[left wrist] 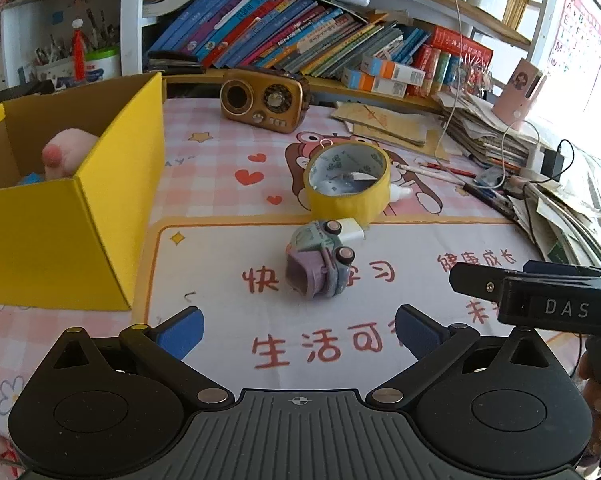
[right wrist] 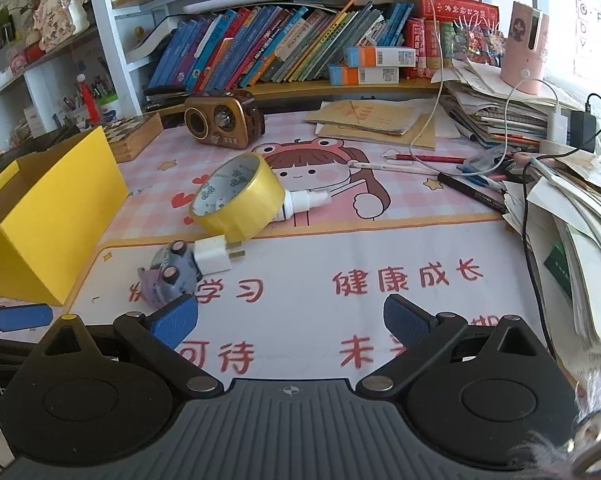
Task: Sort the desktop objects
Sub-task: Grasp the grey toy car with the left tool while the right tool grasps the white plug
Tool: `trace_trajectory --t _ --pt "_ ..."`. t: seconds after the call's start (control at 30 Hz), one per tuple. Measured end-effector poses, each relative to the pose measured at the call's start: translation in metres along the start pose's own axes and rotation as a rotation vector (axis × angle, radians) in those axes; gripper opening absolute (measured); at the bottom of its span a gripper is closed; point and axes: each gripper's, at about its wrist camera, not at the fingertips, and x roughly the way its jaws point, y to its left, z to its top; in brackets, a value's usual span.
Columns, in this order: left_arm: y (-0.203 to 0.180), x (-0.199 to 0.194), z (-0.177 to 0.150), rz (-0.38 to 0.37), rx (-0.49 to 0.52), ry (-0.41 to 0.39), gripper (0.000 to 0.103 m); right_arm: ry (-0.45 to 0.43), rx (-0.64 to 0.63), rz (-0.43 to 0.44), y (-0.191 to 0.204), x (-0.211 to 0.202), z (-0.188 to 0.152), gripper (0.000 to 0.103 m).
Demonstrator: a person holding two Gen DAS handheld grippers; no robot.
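A small toy car (left wrist: 320, 258) (right wrist: 171, 276) lies on its side on the desk mat, touching a white plug adapter (left wrist: 352, 230) (right wrist: 214, 257). Behind them a yellow tape roll (left wrist: 346, 182) (right wrist: 238, 196) leans against a small white bottle (left wrist: 400, 193) (right wrist: 306, 201). An open yellow box (left wrist: 72, 220) (right wrist: 56, 208) stands at the left with a pink plush toy (left wrist: 66, 154) inside. My left gripper (left wrist: 298, 334) hovers open just short of the car. My right gripper (right wrist: 290, 322) is open, with the car off its left finger (right wrist: 176, 320).
A brown retro radio (left wrist: 262, 100) (right wrist: 222, 122) sits at the back before a shelf of books (left wrist: 300, 38). Pencils, pens (right wrist: 426, 159), cables and stacked papers (right wrist: 572, 216) crowd the right side. A wooden box (right wrist: 130, 136) lies behind the yellow box. The right gripper's body (left wrist: 548, 296) shows at right.
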Motion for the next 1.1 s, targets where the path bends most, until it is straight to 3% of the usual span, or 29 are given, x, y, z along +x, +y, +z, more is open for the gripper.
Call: trace_trajectory --t 0.53,0.7,0.83,1.1 --pt "-0.019 0.062 0.026 0.023 0.034 0.019 0.087 0.0 -0.028 0.026 -0.02 0.026 0.023 0.1" --pt "-0.023 0.076 0.028 0.026 0.049 0.035 0.072 0.006 -0.05 0.034 -0.021 0.031 0.027 0.1" --pt "-0.022 0.078 0.027 0.033 0.06 0.047 0.049 0.016 -0.056 0.047 -0.02 0.036 0.03 0.1" --pt "-0.008 0.059 0.025 0.075 0.048 0.027 0.048 0.066 -0.082 0.108 -0.004 0.054 0.034 0.1"
